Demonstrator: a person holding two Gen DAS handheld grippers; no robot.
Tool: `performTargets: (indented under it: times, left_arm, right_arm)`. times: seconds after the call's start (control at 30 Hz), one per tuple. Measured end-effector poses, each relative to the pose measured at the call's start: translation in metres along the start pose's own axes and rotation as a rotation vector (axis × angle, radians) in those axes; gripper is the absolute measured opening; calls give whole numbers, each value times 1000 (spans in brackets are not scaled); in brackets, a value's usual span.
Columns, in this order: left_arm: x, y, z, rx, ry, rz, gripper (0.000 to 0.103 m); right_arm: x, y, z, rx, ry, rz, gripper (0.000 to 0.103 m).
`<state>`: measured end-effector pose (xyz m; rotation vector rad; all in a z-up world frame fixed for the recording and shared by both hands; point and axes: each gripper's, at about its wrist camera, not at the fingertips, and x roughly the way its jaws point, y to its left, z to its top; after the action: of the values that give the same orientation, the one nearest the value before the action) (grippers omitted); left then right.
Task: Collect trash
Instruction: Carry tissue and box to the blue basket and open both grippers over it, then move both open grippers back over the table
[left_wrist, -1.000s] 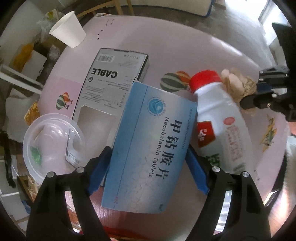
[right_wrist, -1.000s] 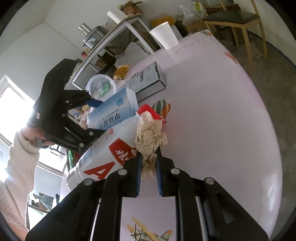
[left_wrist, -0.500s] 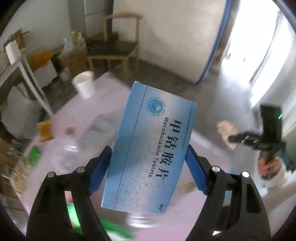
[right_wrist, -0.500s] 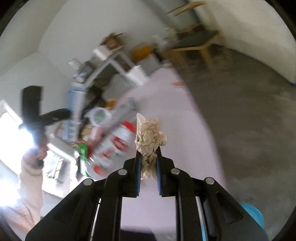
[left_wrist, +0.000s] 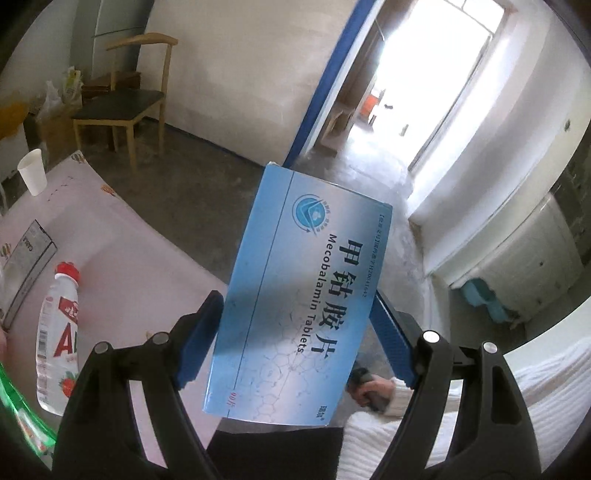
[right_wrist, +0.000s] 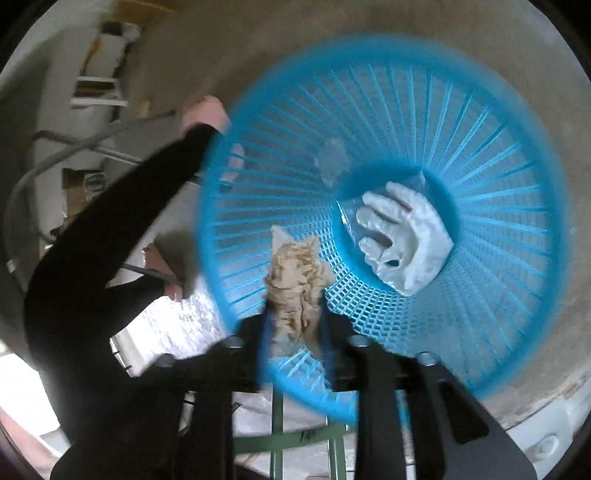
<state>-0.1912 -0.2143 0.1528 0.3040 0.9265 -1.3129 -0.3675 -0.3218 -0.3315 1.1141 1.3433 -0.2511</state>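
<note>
- Our left gripper (left_wrist: 295, 332) clamps the blue cardboard tablet box (left_wrist: 303, 295) in the air beside the pink table (left_wrist: 122, 258).
- Our right gripper (right_wrist: 293, 332) is opening; the crumpled beige tissue (right_wrist: 295, 288) sits between its fingers over the blue slatted plastic basket (right_wrist: 480, 184), which holds a crumpled white plastic bag (right_wrist: 406, 236).

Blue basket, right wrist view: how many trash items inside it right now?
1 inside the blue basket: a crumpled white plastic bag at the bottom. The crumpled tissue sits between the opening right gripper above it. More may be hidden.

Blue tablet box (left_wrist: 303, 295) in left claw (left_wrist: 295, 332)
</note>
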Motion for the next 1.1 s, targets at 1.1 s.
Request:
performTargets:
  times: [1.1]
  left_arm:
    - [356,-66,-156,315,715,146,83]
  right_arm:
    - [-250,-64,-86,114,-646,36,77]
